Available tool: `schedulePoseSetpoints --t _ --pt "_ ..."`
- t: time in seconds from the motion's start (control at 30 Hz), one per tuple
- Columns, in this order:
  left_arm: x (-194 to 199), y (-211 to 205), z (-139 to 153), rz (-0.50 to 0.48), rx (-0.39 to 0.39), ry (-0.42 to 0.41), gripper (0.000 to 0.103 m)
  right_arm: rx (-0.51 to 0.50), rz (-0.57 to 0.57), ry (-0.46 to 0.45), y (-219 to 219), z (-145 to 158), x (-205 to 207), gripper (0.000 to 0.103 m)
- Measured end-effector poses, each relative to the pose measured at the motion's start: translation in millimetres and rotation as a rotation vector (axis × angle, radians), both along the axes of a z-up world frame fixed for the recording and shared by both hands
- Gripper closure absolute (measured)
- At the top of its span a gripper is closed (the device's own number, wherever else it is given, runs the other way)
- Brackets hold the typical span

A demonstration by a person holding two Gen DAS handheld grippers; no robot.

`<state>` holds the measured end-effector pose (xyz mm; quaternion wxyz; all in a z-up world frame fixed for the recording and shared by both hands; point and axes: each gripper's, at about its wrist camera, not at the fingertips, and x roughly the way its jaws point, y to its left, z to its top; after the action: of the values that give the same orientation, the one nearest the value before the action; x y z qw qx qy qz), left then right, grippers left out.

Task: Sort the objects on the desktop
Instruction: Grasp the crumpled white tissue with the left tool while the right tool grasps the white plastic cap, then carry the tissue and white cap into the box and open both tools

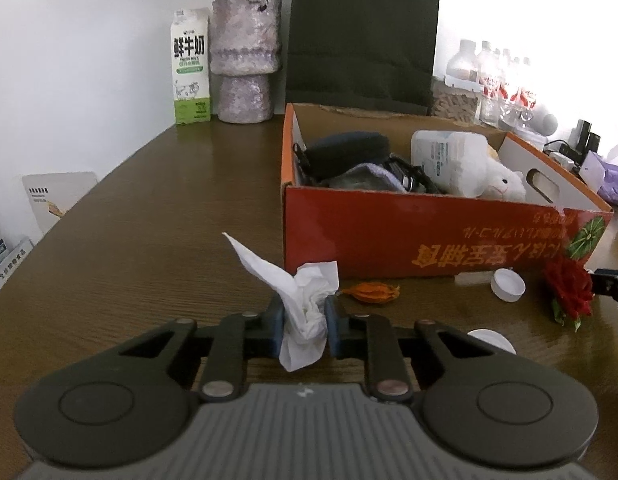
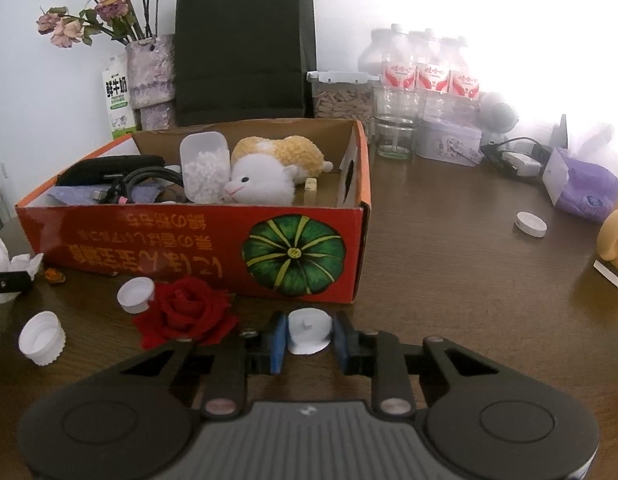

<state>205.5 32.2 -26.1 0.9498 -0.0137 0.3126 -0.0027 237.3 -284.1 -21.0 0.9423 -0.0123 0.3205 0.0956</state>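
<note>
**Gripping two scraps at once in front of the box**

Holding a crumpled white tissue [image 1: 305, 312], the left tool [image 1: 305, 328] has its blue pads pressed against the wad from both sides, low over the bench [image 1: 149, 220] and just short of the red cardboard box [image 1: 409, 232]. The right tool [image 2: 309, 334] is clamped on a small white cap [image 2: 309, 330] near the box's front wall, beside a red artificial rose [image 2: 189, 312].

The tissue is soft and only its middle is pinched; a loose tail hangs below the pads and a long point sticks up, so it could probably slide out or snag on the box rim on the way over. The cap looks hard and smooth, gripped by its edges, and may well twist or pop free if the hand tilts. The rose lies so close that a sideways move could drag it along. With both tools near the same box front, they risk bumping each other if they go in together.

Counted on the bench outside the box: one tissue, one rose, one orange dried husk [image 1: 371, 293], and four white caps: the held one, two left of the rose [image 2: 135, 294] [image 2: 42, 337], and one far off to the right [image 2: 531, 224]
</note>
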Motion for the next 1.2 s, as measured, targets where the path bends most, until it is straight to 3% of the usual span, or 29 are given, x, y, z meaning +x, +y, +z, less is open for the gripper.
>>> schedulePoseSetpoints --t 0.37,0.73,0.9,1.2 --pt "-18.6 -0.6 23.5 -0.002 -0.014 -0.073 0.082 0.021 -0.003 -0.042 -2.2 17.1 -16.9 0.079" --pt "-23.1 -1.5 67.1 -0.002 -0.006 -0.196 0.082 0.022 0.047 -0.166 1.3 68.6 -35.9 0.079" --pt "-13.0 -9.6 90.6 -0.023 -0.054 -0.25 0.082 0.043 0.061 -0.219 8.9 88.7 -30.3 0.079" --pt "12.0 -42.5 118.7 -0.091 -0.063 -0.329 0.082 0.091 0.063 -0.287 21.1 118.0 -1.0 0.079"
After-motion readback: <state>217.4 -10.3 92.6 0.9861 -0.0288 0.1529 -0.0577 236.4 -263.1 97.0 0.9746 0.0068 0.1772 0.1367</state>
